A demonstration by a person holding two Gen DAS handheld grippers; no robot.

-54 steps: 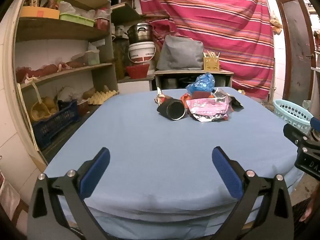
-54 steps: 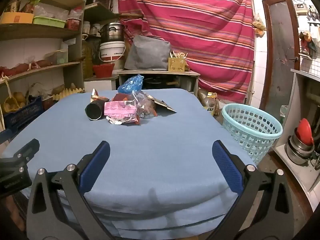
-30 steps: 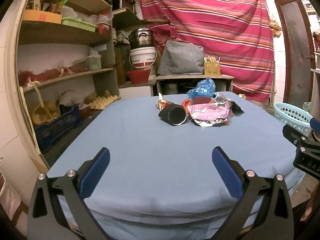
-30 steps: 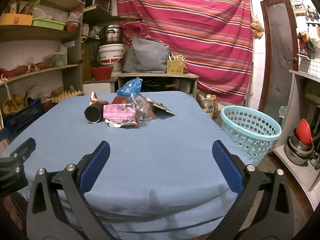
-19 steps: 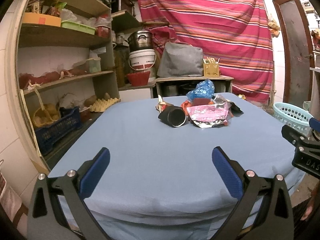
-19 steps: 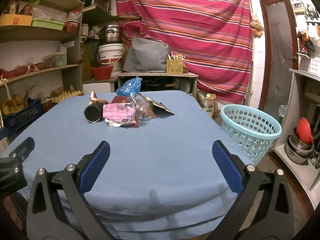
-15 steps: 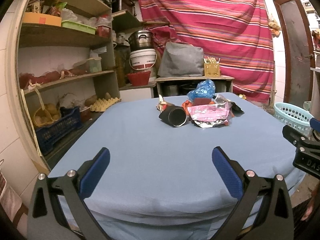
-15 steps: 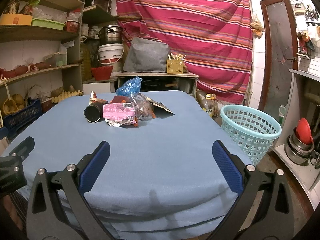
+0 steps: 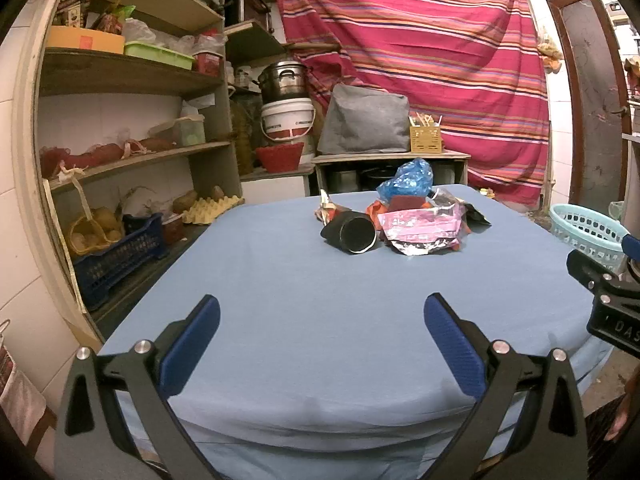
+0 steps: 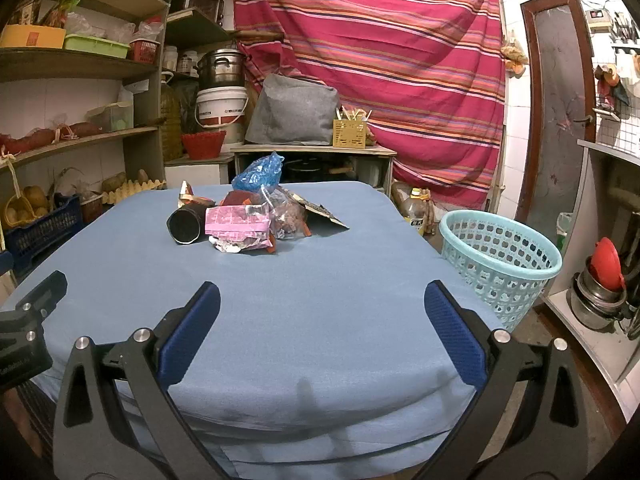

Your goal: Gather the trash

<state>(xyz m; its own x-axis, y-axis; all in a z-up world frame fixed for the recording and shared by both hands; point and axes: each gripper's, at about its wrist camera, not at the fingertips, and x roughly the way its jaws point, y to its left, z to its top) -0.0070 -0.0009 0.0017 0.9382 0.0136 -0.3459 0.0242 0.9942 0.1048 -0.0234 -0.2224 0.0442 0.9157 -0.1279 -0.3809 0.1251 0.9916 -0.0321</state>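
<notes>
A heap of trash lies at the far middle of the blue table point(image 9: 320, 304) point(image 10: 320, 280): a black paper cup point(image 9: 352, 233) point(image 10: 184, 229) on its side, a pink foil wrapper point(image 9: 420, 228) point(image 10: 236, 222), a blue plastic bag point(image 9: 408, 178) point(image 10: 258, 174), a clear bag of scraps point(image 10: 286, 212) and a dark flat packet point(image 10: 320, 213). My left gripper point(image 9: 320, 312) hangs open over the near table edge, far short of the heap. My right gripper point(image 10: 320, 300) is open too, beside it. A light blue basket point(image 10: 500, 264) point(image 9: 586, 232) stands on the floor right of the table.
Wooden shelves point(image 9: 132, 80) with boxes, a blue crate point(image 9: 120, 256) and egg trays line the left wall. A low counter with a grey bag point(image 10: 294, 110), bucket and pot stands behind the table under a striped cloth. Metal pots point(image 10: 600, 292) sit on a ledge at the far right.
Both views have shifted only slightly, dipping a little lower toward the table edge. Both grippers stay open and the trash has not moved.
</notes>
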